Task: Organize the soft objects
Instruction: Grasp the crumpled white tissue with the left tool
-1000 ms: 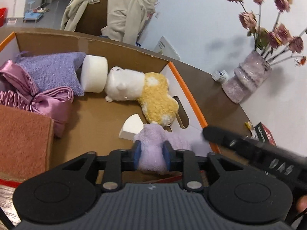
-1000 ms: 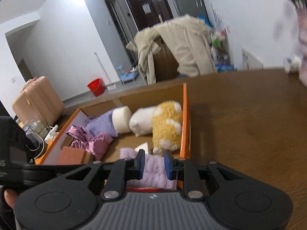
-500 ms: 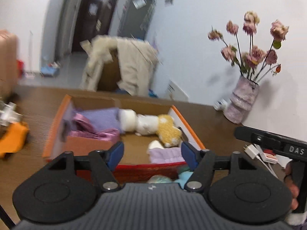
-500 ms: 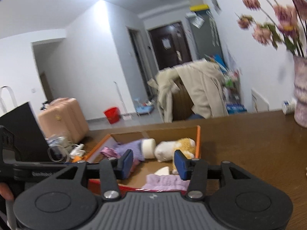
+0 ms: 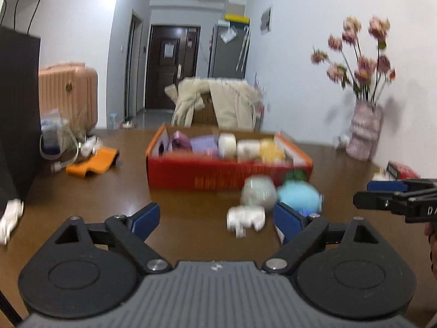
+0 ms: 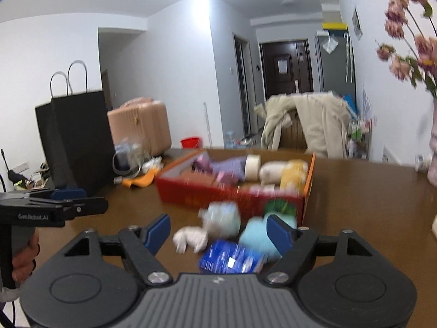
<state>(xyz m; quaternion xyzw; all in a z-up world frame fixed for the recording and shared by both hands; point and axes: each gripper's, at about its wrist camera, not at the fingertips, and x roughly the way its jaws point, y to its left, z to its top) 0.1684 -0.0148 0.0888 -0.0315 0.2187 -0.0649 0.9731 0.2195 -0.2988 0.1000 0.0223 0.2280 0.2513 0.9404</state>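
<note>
Now both tools hang above a brown wooden bench point(image 5: 191, 205), with nothing between their blue pads; the left tool point(image 5: 215, 220) has its jaws wide and opening, and the right tool point(image 6: 218, 231) has its jaws fairly wide and opening too. Near the middle of the bench stands a red and orange cardboard box point(image 5: 218, 176); inside it lie a purple knitted cloth point(image 5: 203, 142), a white foam roll point(image 5: 227, 144) and a white and yellow plush toy point(image 5: 262, 149), side by side. Just in front of the box, on the bench, lie a pale round plush ball point(image 5: 258, 194), a light blue fluffy toy point(image 5: 299, 197) and a small white plush figure point(image 5: 245, 218), all blurred; a blue packet point(image 6: 232, 258) lies nearest the right tool. A black paper bag point(image 6: 76, 139) stands at the bench's left side; a pink vase of dried flowers point(image 5: 364, 134) stands at its right.
</note>
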